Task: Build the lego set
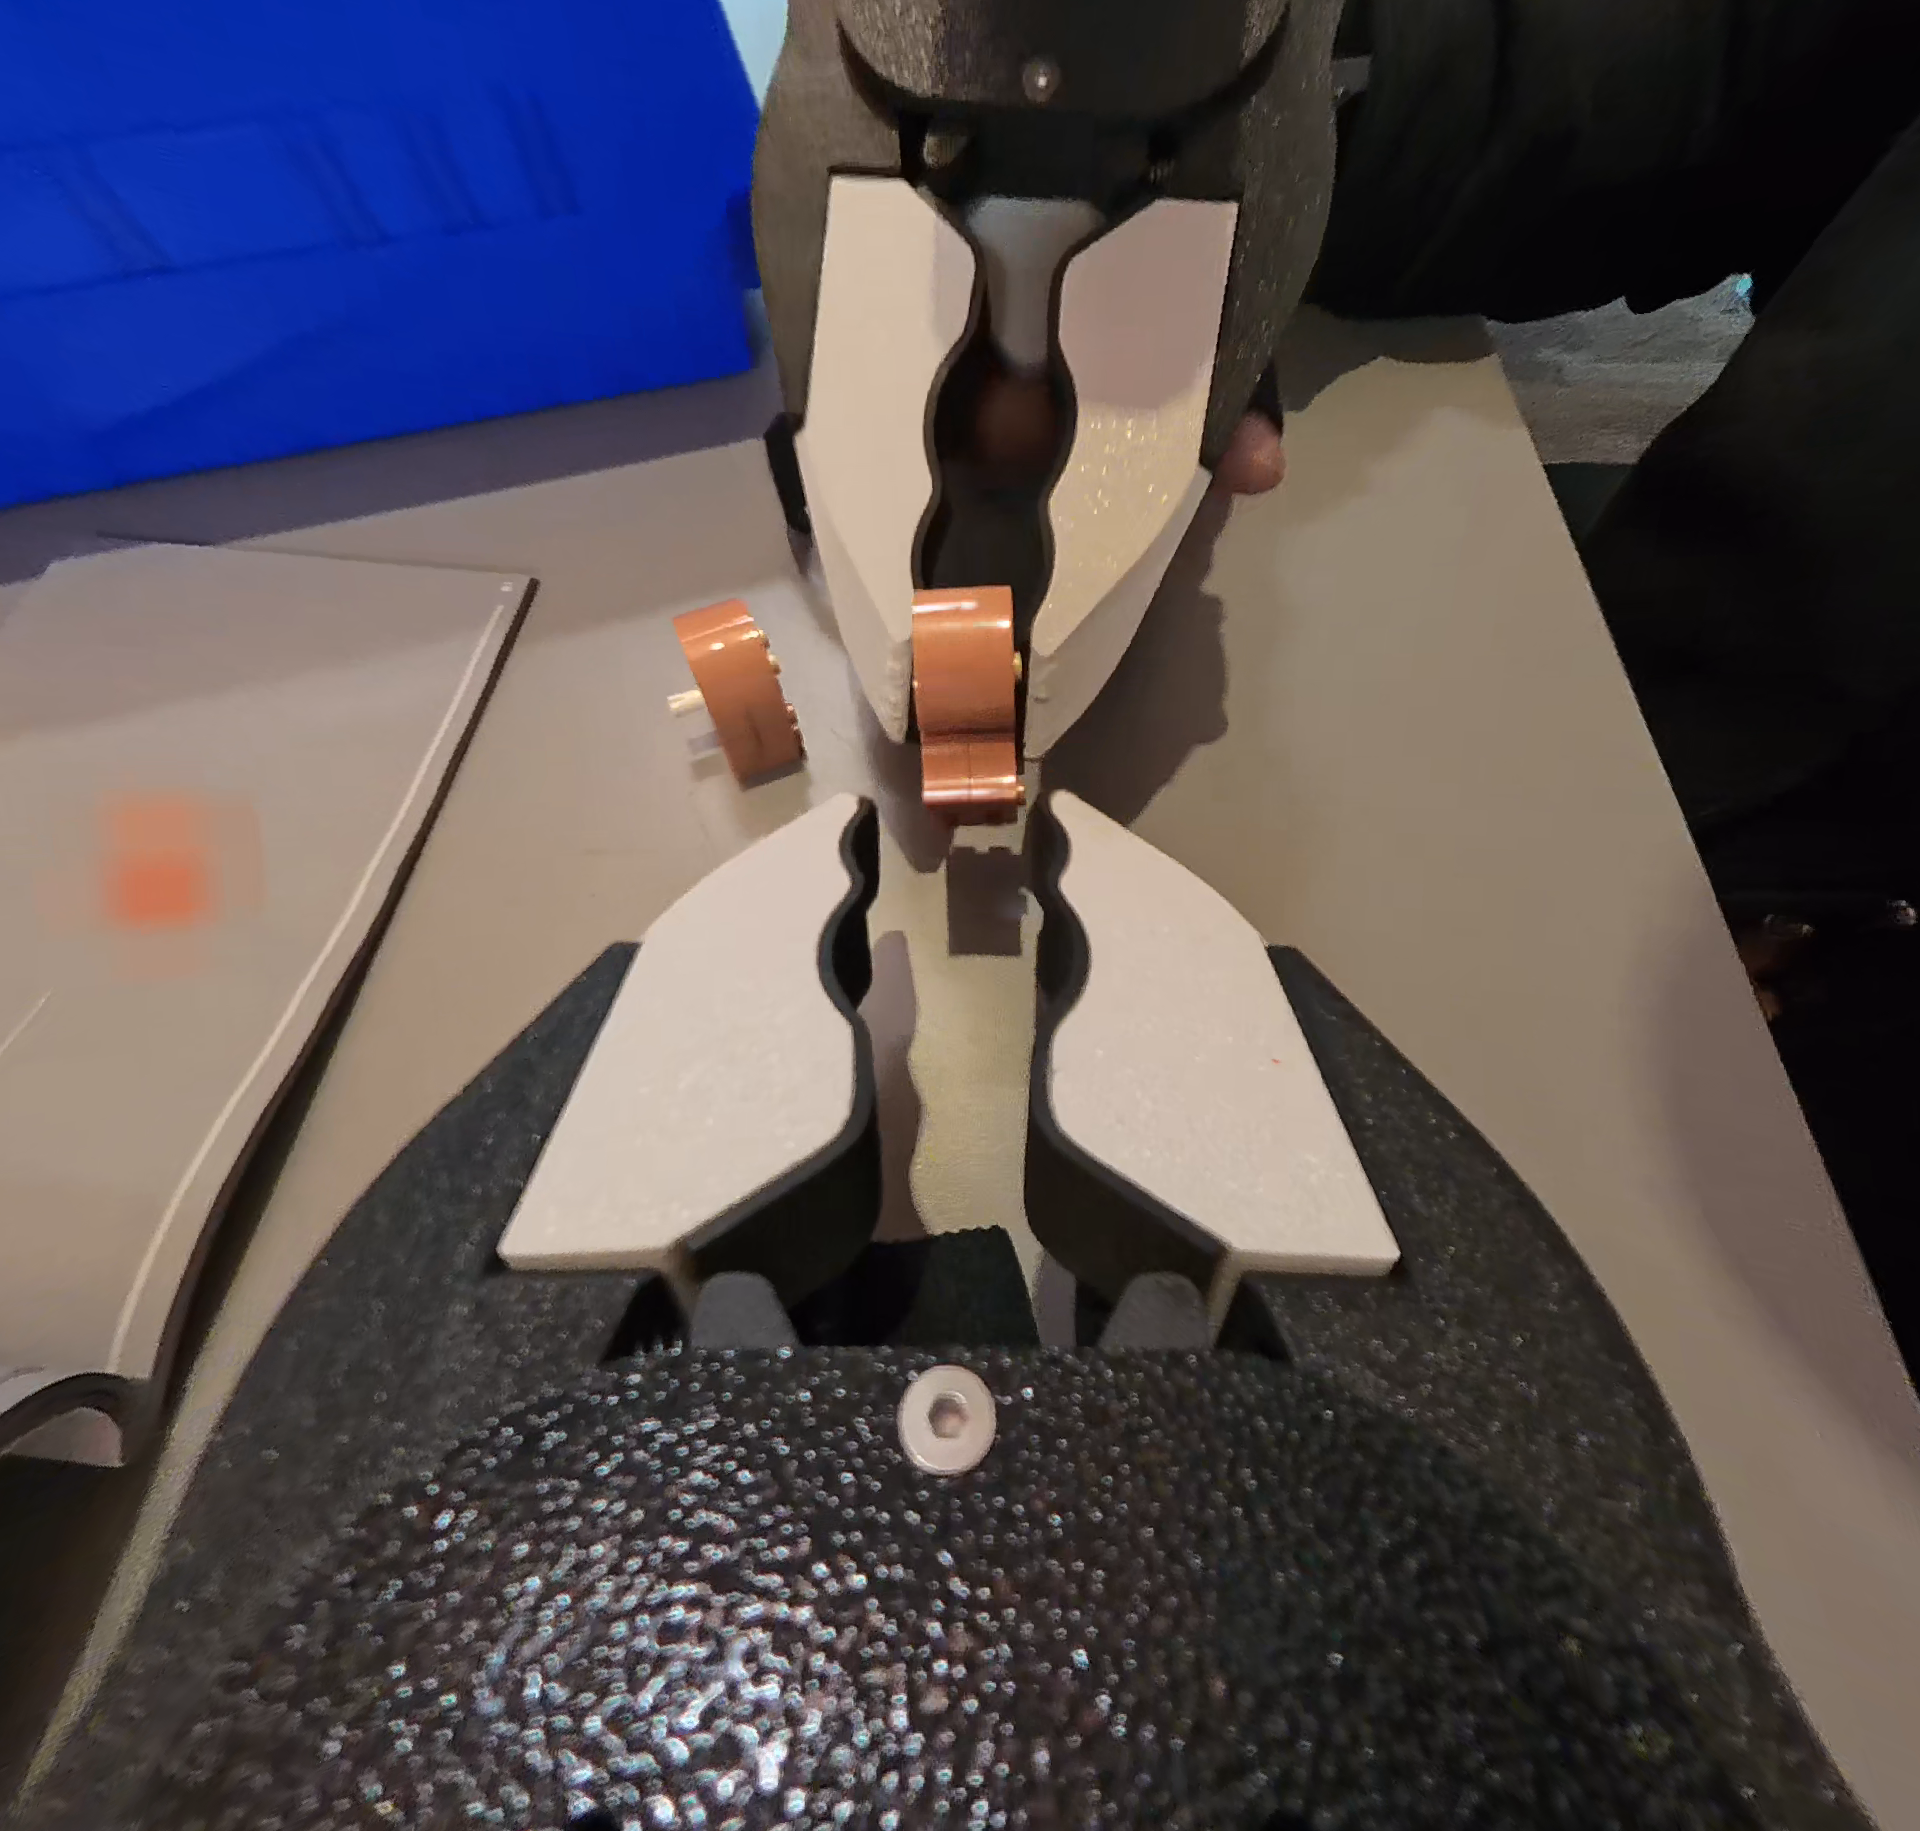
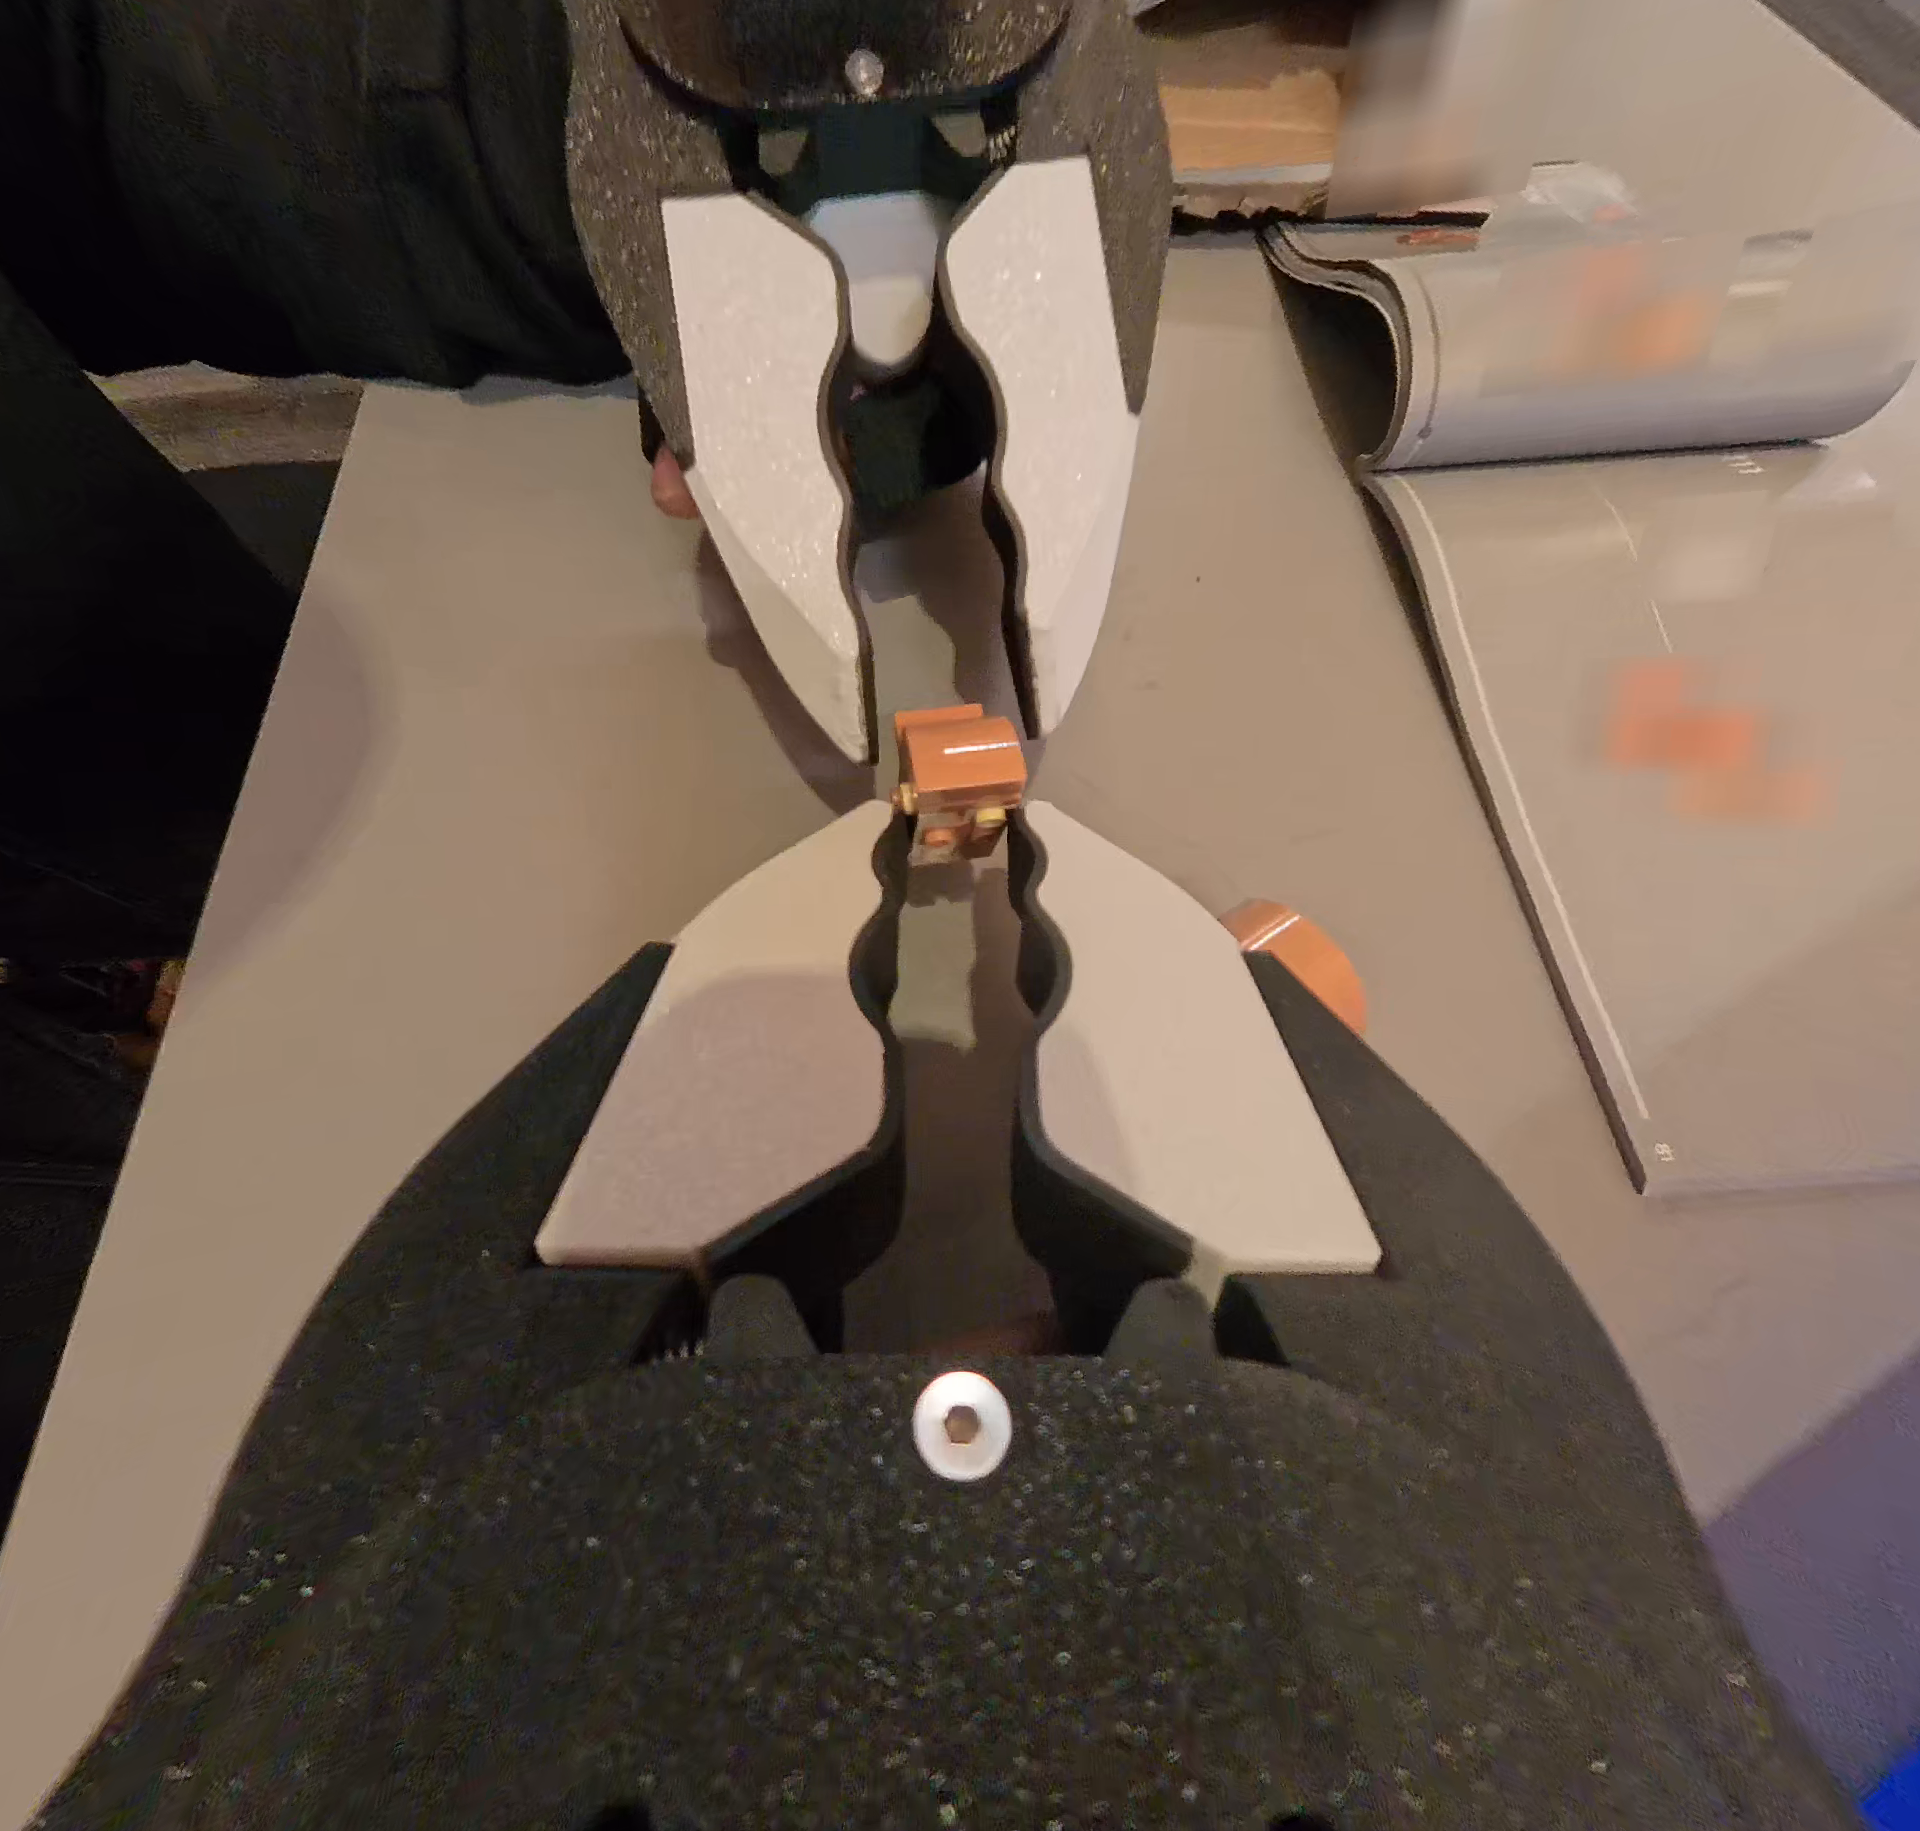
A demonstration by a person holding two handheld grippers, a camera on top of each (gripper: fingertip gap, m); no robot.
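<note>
right gripper (image 2: 961, 825) pinches brown brick piece (image 2: 961, 768) — left gripper (image 2: 951, 732) opposite

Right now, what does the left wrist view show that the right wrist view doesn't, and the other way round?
Only the left wrist view: a big blue bin at the back, and the second brown piece in full, lying on the table with a white peg at its side. Only the right wrist view: a cardboard box at the far edge; there the second piece is mostly hidden behind a finger. Both: the grey table, the open grey booklet, and the brown piece pinched in the right tongs, with the left tongs open, facing it.
</note>
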